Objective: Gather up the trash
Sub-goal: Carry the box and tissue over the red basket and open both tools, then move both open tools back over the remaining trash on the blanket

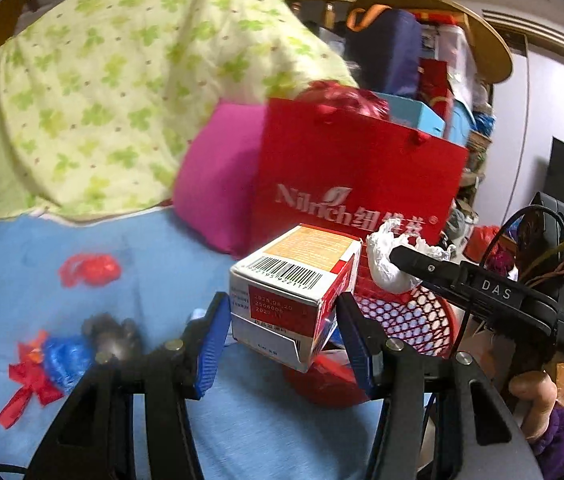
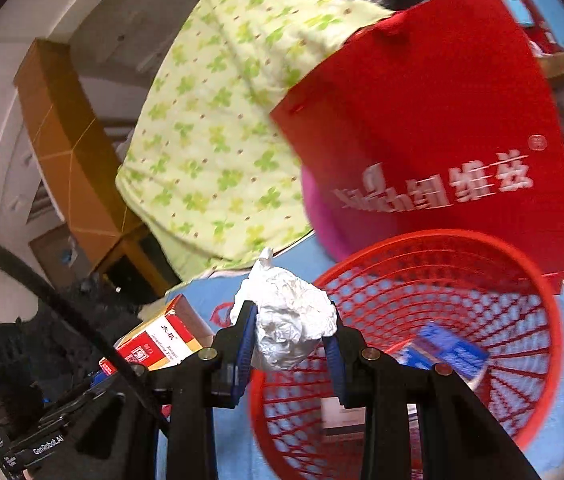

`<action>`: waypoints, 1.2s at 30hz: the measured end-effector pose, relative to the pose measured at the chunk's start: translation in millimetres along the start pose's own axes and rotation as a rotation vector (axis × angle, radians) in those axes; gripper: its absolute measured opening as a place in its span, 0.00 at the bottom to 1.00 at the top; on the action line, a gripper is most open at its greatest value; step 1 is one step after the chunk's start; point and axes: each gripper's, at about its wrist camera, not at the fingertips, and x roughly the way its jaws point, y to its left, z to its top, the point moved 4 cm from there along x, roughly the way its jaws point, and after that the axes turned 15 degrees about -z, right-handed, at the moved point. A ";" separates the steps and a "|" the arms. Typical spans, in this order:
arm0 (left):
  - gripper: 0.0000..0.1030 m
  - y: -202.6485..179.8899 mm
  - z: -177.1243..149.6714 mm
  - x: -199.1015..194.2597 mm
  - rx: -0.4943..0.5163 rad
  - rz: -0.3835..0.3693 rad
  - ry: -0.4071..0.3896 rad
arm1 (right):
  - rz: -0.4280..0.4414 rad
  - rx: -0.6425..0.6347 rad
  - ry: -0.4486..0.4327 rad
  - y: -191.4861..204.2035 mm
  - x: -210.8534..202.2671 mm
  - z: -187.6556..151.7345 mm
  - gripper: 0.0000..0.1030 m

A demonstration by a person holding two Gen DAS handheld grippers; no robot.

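My left gripper (image 1: 284, 320) is shut on a red and white medicine box (image 1: 294, 292) with a barcode, held above the blue cloth (image 1: 129, 264) just left of the red mesh basket (image 1: 414, 320). In the right wrist view the same box (image 2: 157, 340) shows at the lower left. My right gripper (image 2: 292, 340) is shut on a crumpled white paper ball (image 2: 288, 320), held at the basket's (image 2: 530, 288) near left rim. That paper ball (image 1: 386, 264) and the right gripper (image 1: 398, 258) appear over the basket in the left wrist view. A blue packet (image 2: 450, 348) lies inside the basket.
A red paper bag (image 1: 358, 176) and a pink cushion (image 1: 217, 184) stand behind the basket. A green patterned blanket (image 1: 113, 92) covers the back left. Red scraps (image 1: 89, 270), a blue wrapper (image 1: 65, 360) and a red ribbon (image 1: 25, 384) lie on the blue cloth at the left.
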 end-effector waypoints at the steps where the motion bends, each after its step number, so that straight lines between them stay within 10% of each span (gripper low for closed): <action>1: 0.54 -5.3 0.5 5.8 0.007 -0.004 0.007 | -0.006 0.010 -0.003 -5.3 -1.8 1.7 0.34; 21: 0.63 -47.1 -15.5 47.9 0.069 0.011 0.097 | -0.076 0.152 0.015 -59.3 -9.9 10.3 0.47; 23: 0.65 -43.9 -18.7 42.7 0.073 0.031 0.097 | -0.071 0.163 0.011 -59.1 -10.5 10.0 0.61; 36: 0.71 25.4 -57.0 -3.5 -0.045 0.216 0.138 | -0.091 0.057 -0.076 -20.8 -16.3 10.1 0.61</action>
